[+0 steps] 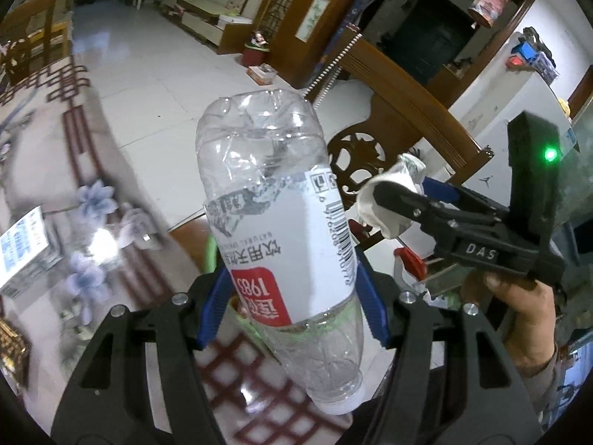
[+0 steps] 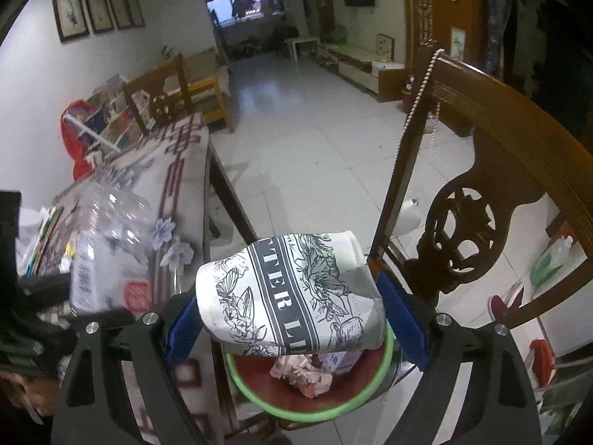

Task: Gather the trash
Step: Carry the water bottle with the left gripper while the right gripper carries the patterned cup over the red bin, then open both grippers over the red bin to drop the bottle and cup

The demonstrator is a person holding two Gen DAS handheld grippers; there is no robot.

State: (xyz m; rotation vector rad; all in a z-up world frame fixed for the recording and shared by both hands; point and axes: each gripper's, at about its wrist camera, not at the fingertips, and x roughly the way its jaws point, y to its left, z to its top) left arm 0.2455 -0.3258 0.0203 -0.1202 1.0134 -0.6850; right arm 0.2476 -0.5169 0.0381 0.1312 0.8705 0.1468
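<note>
My left gripper (image 1: pixel 292 293) is shut on a crumpled clear plastic bottle (image 1: pixel 274 200) with a white and red label, cap end toward the camera. It also shows in the right wrist view (image 2: pixel 107 256), blurred, at the left. My right gripper (image 2: pixel 296 315) is shut on a squashed white paper cup (image 2: pixel 292 296) with black flower print, held directly above a red bin with a green rim (image 2: pixel 385 363) that holds crumpled trash. In the left wrist view the right gripper (image 1: pixel 393 200) holds the cup (image 1: pixel 389 181) to the right of the bottle.
A table with a flowered cloth (image 2: pixel 178 170) stands left of the bin, with a box (image 1: pixel 26 244) and papers on it. A carved wooden chair (image 2: pixel 481 185) stands right of the bin. Tiled floor (image 2: pixel 304 129) stretches beyond.
</note>
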